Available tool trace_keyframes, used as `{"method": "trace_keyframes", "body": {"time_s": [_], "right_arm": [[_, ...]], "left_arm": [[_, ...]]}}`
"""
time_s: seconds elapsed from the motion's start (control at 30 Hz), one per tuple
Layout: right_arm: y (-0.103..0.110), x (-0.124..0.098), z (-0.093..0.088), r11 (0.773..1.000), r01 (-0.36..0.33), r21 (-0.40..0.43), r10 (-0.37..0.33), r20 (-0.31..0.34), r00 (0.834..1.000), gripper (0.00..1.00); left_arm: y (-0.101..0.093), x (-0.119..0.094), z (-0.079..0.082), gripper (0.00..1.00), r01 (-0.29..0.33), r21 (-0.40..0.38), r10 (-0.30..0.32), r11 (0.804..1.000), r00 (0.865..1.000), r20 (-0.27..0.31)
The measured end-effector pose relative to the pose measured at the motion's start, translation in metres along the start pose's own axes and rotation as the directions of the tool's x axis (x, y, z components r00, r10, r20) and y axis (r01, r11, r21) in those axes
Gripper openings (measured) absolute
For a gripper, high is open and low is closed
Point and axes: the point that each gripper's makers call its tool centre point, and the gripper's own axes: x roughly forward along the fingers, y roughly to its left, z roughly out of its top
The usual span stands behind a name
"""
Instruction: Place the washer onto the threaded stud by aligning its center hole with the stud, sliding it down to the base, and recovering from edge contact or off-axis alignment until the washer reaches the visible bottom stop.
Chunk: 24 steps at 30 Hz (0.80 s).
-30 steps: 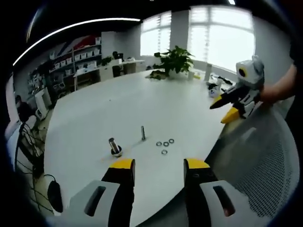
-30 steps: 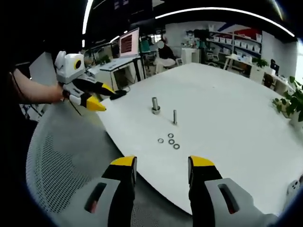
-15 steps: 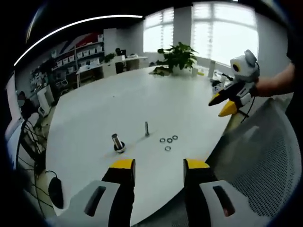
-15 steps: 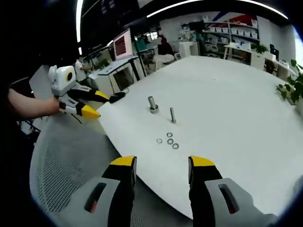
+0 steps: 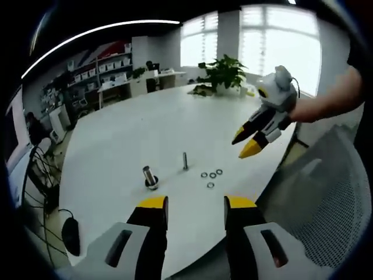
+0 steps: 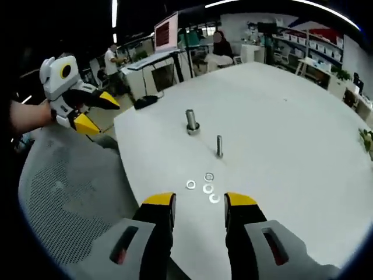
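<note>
On the white table (image 5: 134,134) a thin threaded stud (image 5: 185,161) stands upright, with a thicker bolt (image 5: 150,177) on a round base to its left. Several small washers (image 5: 210,185) lie loose just right of the stud. My left gripper (image 5: 196,204) is open and empty, back from the table's near edge. My right gripper (image 5: 242,147) hangs open and empty above the table, right of the washers. In the right gripper view my right gripper (image 6: 199,201) stands just short of the washers (image 6: 208,189), with the stud (image 6: 219,146) and bolt (image 6: 192,121) beyond. The left gripper (image 6: 105,115) shows at far left.
A grey mesh chair back (image 5: 326,198) (image 6: 64,198) sits between me and the table edge. A potted plant (image 5: 224,73) stands at the table's far end. A dark mouse (image 5: 70,236) lies by cables at the left. Desks, a monitor (image 6: 166,32) and shelves fill the room behind.
My right gripper has moved in over the table toward the washers, which now sit closer to its jaws. The left gripper has stayed about where it was. Both remain open.
</note>
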Motion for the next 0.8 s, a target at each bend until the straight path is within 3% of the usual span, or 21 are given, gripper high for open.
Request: {"method": "trace_keyframes", "body": {"time_s": [0.1, 0.17, 0.27, 0.8], "right_arm": [[-0.002, 0.011, 0.002, 1.0, -0.005, -0.022, 0.005, -0.022, 1.0, 0.35], [-0.007, 0.015, 0.014, 0.996, 0.031, -0.081, -0.03, 0.019, 0.999, 0.34], [-0.006, 0.025, 0.017, 0.996, 0.021, -0.082, -0.021, 0.001, 1.0, 0.33], [-0.012, 0.073, -0.008, 0.986, -0.051, -0.161, 0.024, -0.166, 0.986, 0.26]], "left_arm": [[0.004, -0.001, 0.004, 0.36, -0.015, 0.011, 0.015, 1.0, 1.0, 0.018], [0.006, -0.002, 0.003, 0.36, -0.018, -0.004, 0.018, 1.0, 1.0, 0.019], [0.006, 0.0, -0.001, 0.36, -0.014, -0.015, 0.015, 1.0, 1.0, 0.005], [0.005, 0.002, -0.002, 0.34, -0.01, -0.012, 0.01, 1.0, 1.0, -0.001]]}}
